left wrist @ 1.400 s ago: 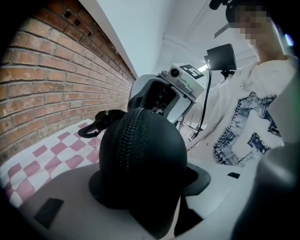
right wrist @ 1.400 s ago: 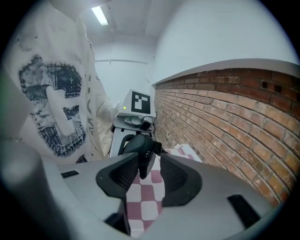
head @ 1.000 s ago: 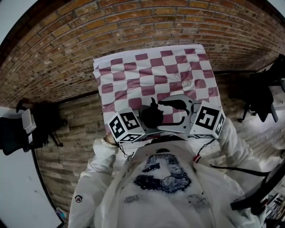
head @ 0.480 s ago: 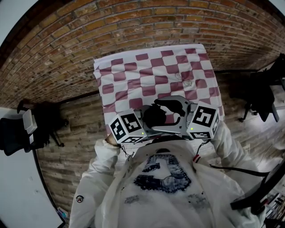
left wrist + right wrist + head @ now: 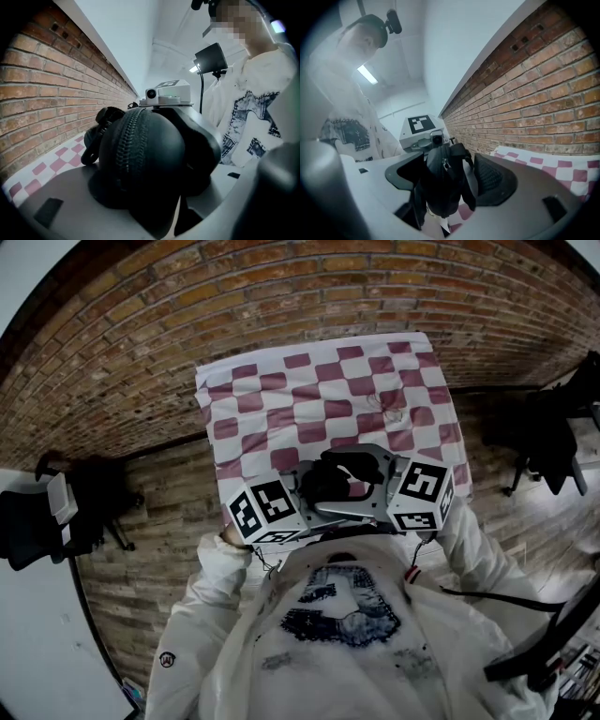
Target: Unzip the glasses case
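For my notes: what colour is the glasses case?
Black; the glasses case shows best in the left gripper view.

The head view is evenly and softly lit, with no hard shadows around the glasses case [image 5: 328, 486]. Away from it the brick wall [image 5: 141, 362] bows with lens distortion and the corners go black. In the left gripper view the case fills the frame, dark and slightly soft. In the right gripper view a ceiling light [image 5: 368, 74] up and left of the case glares, hazing the white top [image 5: 342, 93] beside it.
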Motion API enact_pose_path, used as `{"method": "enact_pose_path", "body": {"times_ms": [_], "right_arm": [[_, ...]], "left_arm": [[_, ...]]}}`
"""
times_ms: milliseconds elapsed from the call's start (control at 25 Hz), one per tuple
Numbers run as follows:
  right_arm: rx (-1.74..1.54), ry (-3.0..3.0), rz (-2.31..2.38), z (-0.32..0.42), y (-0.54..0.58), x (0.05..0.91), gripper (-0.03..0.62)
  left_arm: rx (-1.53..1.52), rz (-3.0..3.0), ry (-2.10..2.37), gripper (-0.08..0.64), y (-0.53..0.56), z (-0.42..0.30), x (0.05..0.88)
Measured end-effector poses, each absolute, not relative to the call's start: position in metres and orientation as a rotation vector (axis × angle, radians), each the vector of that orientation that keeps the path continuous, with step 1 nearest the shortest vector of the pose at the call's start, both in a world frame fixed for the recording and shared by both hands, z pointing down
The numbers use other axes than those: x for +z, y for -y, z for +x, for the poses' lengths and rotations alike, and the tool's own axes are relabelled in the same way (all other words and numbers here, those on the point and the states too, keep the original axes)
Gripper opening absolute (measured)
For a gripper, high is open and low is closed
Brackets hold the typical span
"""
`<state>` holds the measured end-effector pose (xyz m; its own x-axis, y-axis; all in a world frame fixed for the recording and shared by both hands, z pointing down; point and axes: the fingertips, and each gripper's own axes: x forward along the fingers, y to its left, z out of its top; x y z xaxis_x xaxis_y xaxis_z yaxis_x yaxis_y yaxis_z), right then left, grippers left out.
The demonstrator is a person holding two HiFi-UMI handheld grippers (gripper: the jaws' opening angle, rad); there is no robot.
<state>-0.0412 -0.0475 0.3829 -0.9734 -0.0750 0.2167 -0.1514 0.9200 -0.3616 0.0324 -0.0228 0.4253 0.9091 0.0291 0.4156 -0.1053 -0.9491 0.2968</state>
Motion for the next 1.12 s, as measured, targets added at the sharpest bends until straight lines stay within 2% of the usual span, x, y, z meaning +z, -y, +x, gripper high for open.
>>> {"method": "enact_pose_path", "body": {"times_ms": [320,400,720,1120], "right_arm": [[0.466,2.911,0.174,-0.045,0.045,0.38,0.336],[0.418,2.91,0.178,-0.045,0.045,0.379,0.311],[0.374,2.894,0.198,-0.045,0.046,0.381,0.287],[0.477,2.934,0.212,-0.037,0.052,0.37,0.272]], "left_arm": [[0.603,2.741,0.064,0.261,0.025,0.033,0.427],[0.596,2.73,0.059,0.262,0.024,0.033,0.428],[0.6,2.724,0.086,0.262,0.026,0.032,0.433],[0.43,2.727,0.109,0.262,0.03,0.033,0.419]]}}
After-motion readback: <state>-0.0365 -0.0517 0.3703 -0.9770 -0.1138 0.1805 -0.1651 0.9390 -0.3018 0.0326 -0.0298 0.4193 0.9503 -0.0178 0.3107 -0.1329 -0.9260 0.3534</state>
